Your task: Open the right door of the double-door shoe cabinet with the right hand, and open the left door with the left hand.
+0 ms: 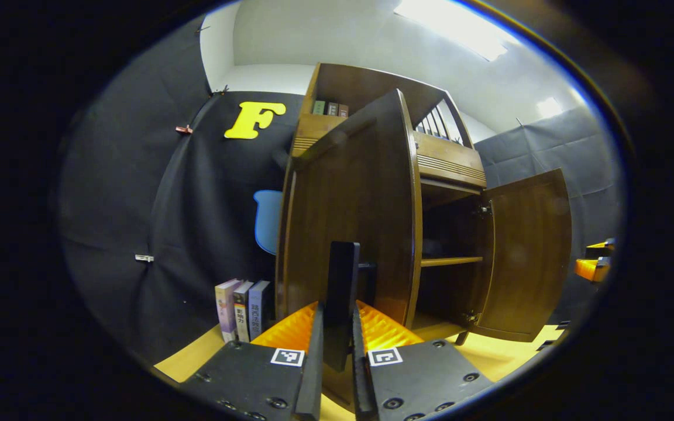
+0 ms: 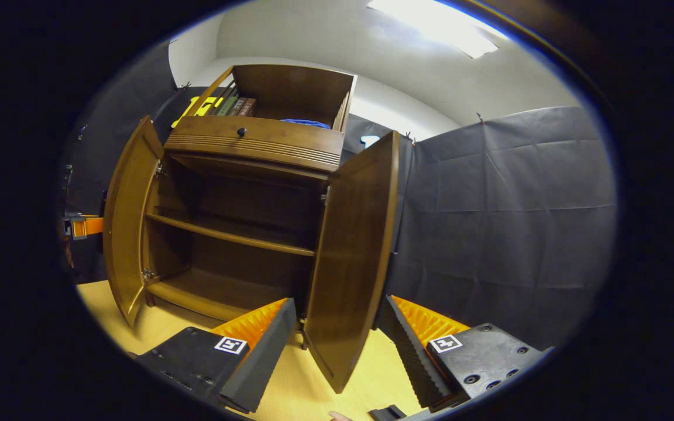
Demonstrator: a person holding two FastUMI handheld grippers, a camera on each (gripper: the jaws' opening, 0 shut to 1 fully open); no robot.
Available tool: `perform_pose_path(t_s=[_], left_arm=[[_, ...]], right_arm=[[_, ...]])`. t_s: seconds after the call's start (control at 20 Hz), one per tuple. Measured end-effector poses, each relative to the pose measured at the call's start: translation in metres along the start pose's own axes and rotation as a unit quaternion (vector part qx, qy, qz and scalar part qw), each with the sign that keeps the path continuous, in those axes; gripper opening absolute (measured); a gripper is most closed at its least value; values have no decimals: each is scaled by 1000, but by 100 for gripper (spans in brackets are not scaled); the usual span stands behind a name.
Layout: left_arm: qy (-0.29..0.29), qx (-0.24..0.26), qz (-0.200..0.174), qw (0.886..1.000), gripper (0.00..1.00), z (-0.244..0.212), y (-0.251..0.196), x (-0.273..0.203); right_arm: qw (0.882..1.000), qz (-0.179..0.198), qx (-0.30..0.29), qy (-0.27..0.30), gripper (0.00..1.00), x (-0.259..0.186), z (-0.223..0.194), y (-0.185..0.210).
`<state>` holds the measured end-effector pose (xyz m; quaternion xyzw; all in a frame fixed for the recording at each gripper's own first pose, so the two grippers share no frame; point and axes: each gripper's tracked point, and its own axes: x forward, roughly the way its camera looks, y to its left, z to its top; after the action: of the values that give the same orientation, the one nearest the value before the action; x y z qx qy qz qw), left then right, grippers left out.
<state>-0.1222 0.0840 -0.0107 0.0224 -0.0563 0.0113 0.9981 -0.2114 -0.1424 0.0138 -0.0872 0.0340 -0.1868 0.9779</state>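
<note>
The brown wooden shoe cabinet (image 2: 255, 146) stands with both doors swung out, showing an inner shelf (image 2: 226, 237). In the left gripper view my left gripper (image 1: 337, 342) is shut on the dark upright handle (image 1: 341, 280) of the left door (image 1: 348, 199), which stands nearly edge-on before me. The right door (image 1: 527, 257) hangs wide open farther right. In the right gripper view my right gripper (image 2: 340, 345) is open, and the right door (image 2: 351, 251) stands between its spread fingers (image 2: 267, 339) without being pressed. The left door (image 2: 126, 228) is open at the far left.
Three books (image 1: 243, 310) stand on the yellow floor (image 1: 196, 354) to the left of the cabinet. More books (image 2: 234, 106) sit in the cabinet's open top, above a drawer with a knob (image 2: 242, 132). The other gripper (image 1: 593, 263) shows at the right edge. Black cloth walls close in all around.
</note>
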Motion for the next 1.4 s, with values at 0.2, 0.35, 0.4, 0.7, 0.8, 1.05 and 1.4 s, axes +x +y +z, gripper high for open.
perform_pose_path(t_s=[0.2,0.35,0.4,0.7,0.8,1.05,1.4], left_arm=[[-16,15,55,998,23,9,46,-13],[-10,42,88,995,14,9,71,-21],[-7,39,86,995,14,9,70,-24],[-8,59,92,994,14,26,60,-55],[-18,67,84,994,14,41,44,-69],[2,36,-35,999,16,38,-46,-71],[-14,36,-92,995,36,34,-98,-29]], right_arm=[[999,31,10,-10,97,-5,4,32],[999,47,17,-9,95,0,5,50],[998,54,19,-9,95,3,5,57],[996,89,16,-11,97,19,3,90],[994,108,20,-12,97,25,3,103],[989,142,43,-21,97,41,9,130],[982,166,81,-31,97,45,20,138]])
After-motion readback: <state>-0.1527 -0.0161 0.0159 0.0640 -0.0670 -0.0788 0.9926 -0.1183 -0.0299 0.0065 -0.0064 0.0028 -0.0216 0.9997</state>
